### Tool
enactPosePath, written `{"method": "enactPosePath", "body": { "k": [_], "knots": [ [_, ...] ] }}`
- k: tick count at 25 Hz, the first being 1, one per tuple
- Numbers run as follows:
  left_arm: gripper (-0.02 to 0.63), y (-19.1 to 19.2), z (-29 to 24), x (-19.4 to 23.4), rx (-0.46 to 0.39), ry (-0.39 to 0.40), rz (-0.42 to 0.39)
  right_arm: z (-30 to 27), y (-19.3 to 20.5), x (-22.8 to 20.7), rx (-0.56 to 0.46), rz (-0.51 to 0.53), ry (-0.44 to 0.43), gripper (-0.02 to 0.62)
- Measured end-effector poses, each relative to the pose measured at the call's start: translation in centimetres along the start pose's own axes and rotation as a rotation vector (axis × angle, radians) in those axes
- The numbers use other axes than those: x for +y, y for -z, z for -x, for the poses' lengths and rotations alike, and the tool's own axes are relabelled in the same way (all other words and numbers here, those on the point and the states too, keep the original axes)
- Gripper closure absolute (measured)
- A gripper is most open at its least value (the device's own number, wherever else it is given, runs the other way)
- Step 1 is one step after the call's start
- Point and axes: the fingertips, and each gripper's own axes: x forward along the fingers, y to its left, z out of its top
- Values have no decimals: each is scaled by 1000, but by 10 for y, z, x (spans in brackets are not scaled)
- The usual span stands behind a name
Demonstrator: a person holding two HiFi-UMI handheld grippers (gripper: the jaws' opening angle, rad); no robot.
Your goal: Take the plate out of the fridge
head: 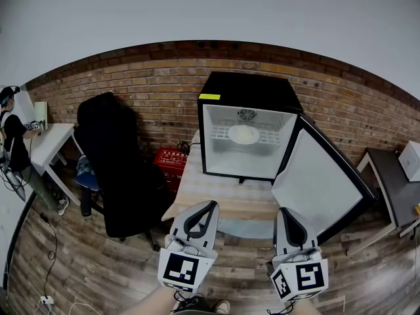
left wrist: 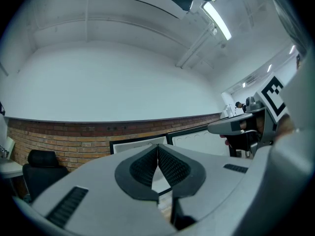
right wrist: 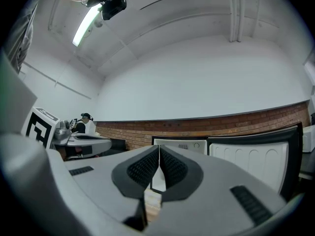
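Observation:
A small black fridge [head: 248, 90] stands on a low wooden table [head: 216, 199], its door [head: 323, 179] swung open to the right. Inside, a white plate [head: 243, 134] lies on the wire shelf. My left gripper [head: 211, 205] and right gripper [head: 283, 211] hover side by side in front of the table, both pointing level at the fridge and well short of it. Each is shut with nothing between its pads. The fridge opening [left wrist: 139, 144] shows past the left gripper's tips [left wrist: 158, 146], and the right gripper view shows it [right wrist: 179, 145] beyond the shut right tips [right wrist: 159, 147].
A black office chair [head: 115, 163] stands left of the table, with a red box [head: 170, 163] on the floor behind it. A person [head: 16, 143] stands at a white desk [head: 49, 143] at far left. Another table [head: 394, 182] sits at far right. A brick wall runs behind.

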Motion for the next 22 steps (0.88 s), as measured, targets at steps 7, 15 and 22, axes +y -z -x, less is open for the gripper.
{"method": "enactPosePath", "body": {
  "k": [7, 15, 22],
  "knots": [
    [588, 0, 3, -9, -4, -23, -6, 0, 6, 0, 3, -7, -38, 566],
    [588, 5, -13, 1, -17, -43, -14, -17, 13, -6, -2, 1, -45, 566],
    [588, 20, -40, 14, -12, -30, -11, -49, 25, -15, 14, 2, -41, 566]
  ]
}}
